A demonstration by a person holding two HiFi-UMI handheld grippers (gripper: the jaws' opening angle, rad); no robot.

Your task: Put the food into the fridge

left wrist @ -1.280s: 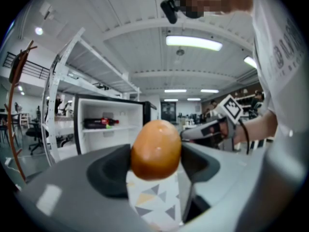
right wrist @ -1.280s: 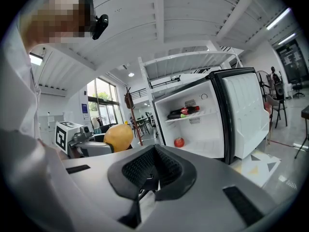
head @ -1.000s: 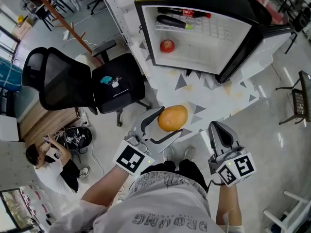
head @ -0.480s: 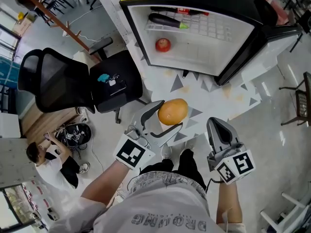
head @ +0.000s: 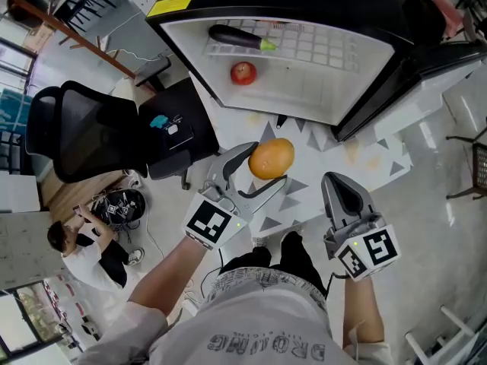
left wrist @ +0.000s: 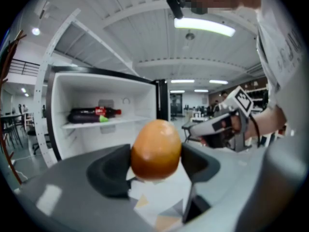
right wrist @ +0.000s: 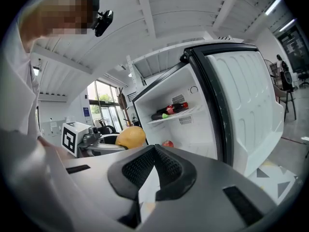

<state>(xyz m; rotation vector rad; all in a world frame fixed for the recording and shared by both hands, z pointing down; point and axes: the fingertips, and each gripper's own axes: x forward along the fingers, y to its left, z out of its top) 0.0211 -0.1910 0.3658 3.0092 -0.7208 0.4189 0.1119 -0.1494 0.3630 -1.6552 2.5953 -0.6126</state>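
Both grippers have drawn nearer the open fridge point(head: 327, 74), whose smooth white cavity now fills the top of the head view. We see the left gripper point(head: 266, 167) pinching an orange fruit point(head: 271, 158) between its dark, scooped pads. The fruit is glossy, egg-shaped and deep orange, and it sits at frame centre just below the fridge's mouth, not yet inside. Our right gripper point(head: 335, 182), at lower right, has its ribbed black pads pressed together on nothing. Inside the fridge, a round red apple point(head: 243, 72) rests on the lower white surface. A dark bottle point(head: 236, 36) lies on the gridded shelf.
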